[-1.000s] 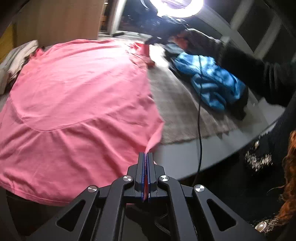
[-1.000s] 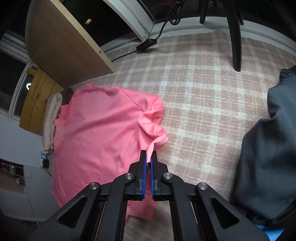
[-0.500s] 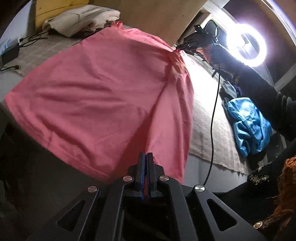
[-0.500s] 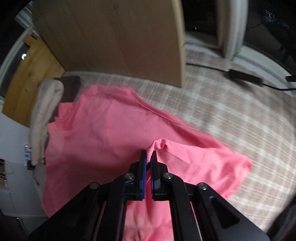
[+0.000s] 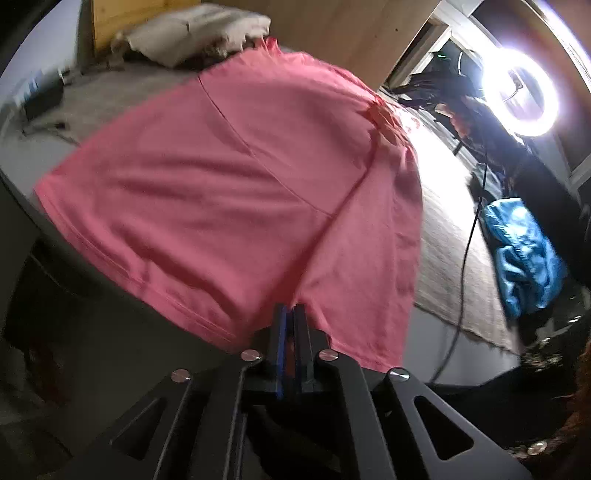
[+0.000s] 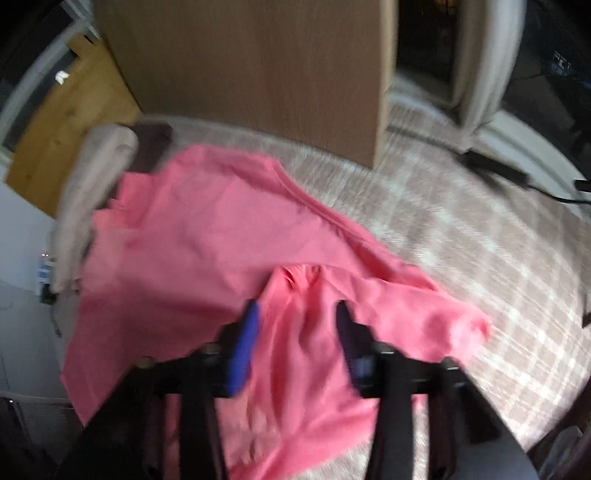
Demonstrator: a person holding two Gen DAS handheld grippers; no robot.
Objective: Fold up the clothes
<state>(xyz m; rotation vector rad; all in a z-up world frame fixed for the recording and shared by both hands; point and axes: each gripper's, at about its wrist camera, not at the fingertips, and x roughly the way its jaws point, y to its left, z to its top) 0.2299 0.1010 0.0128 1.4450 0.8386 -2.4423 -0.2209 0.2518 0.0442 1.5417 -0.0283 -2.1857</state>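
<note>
A pale checked cloth (image 6: 461, 251) covers most of the tabletop (image 5: 436, 332), whose bare grey surface shows at the near edge. A plain brown wooden panel (image 6: 258, 74) stands upright at the far side, with lighter knotty wood boards (image 6: 55, 147) beside it. A folded beige textile pile (image 5: 192, 33) lies against those boards. A ring light (image 5: 521, 92) glares brightly at the upper right of the left wrist view, next to a dark window (image 5: 443, 48) with a pale frame. A black cable (image 5: 465, 258) trails across the cloth, and a black adapter (image 6: 495, 168) lies near the far edge.
</note>
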